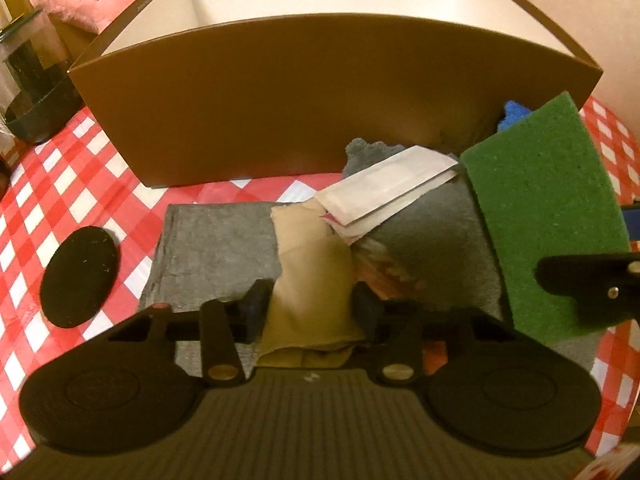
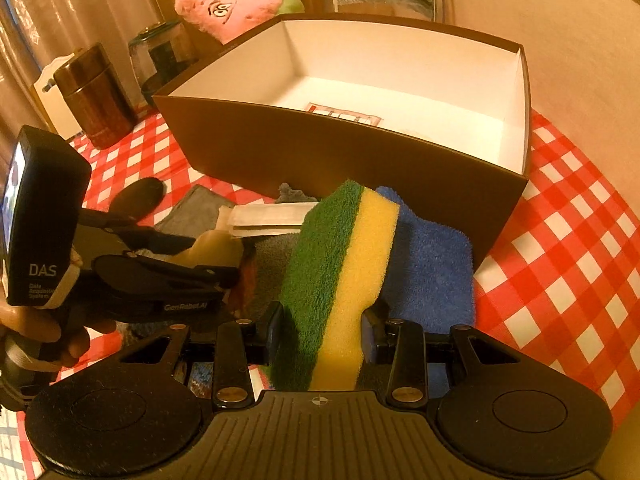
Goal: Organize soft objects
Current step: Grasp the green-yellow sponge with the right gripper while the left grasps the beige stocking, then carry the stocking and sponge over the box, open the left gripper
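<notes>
Two sets of tongs work in front of a large brown cardboard box with a white interior (image 2: pixel 360 160) on a bench covered in red-and-white checked cloth (image 2: pixel 568 264). Pinched between the right tongs (image 2: pixel 322 330), a green-and-yellow scouring sponge (image 2: pixel 340 272) stands on edge just before the box's near wall, with a blue terry cloth (image 2: pixel 432 264) beside it against that wall. Left of the sponge, the left tongs (image 1: pixel 310 306) grip a beige stocking-like fabric (image 1: pixel 312 280) above a grey felt cloth (image 1: pixel 216 240), where a white paper packet (image 1: pixel 388 188) lies near the box front. Farther left of the box sits a flat black oval pad (image 1: pixel 80 276); a pink plush toy (image 2: pixel 236 8) rests behind it.
</notes>
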Motion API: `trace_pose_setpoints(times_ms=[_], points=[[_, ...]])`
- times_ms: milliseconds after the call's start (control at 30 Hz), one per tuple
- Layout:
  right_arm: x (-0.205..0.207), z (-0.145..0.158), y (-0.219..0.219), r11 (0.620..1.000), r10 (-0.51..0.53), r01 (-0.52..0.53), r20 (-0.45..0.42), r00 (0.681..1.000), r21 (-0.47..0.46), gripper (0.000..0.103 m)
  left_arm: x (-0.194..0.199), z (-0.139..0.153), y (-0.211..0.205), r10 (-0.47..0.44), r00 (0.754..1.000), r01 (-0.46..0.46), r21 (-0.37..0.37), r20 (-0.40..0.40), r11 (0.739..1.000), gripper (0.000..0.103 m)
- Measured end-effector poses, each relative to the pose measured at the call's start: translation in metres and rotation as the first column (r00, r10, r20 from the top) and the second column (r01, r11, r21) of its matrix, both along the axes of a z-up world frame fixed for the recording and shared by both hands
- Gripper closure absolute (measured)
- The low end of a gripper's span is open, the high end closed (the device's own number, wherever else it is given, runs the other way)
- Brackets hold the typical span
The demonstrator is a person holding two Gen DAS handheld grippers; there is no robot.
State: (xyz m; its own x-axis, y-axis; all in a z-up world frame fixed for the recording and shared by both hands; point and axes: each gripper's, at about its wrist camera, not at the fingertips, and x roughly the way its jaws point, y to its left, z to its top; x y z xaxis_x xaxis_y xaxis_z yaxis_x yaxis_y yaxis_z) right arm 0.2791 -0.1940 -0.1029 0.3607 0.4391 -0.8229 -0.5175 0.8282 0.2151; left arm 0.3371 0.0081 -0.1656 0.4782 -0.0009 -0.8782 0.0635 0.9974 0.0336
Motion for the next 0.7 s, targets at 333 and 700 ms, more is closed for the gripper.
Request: trace_pose_setpoints(times_ms=[333, 700], points=[[-0.004, 0.009, -0.001, 1.000, 0.006, -0.007, 0.019, 1.000, 0.010, 0.064, -0.016, 0.033, 0.009, 0.021, 0.995, -0.015, -0.064, 0.096, 0.998, 0.094], [-0.012, 0.034, -0.001, 0.999, 0.029, -0.031, 0.071, 0.997, 0.035, 0.064, -0.046, 0.089, 0.026, 0.066, 0.982, -0.059, -0.043, 0.178, 0.997, 0.094]])
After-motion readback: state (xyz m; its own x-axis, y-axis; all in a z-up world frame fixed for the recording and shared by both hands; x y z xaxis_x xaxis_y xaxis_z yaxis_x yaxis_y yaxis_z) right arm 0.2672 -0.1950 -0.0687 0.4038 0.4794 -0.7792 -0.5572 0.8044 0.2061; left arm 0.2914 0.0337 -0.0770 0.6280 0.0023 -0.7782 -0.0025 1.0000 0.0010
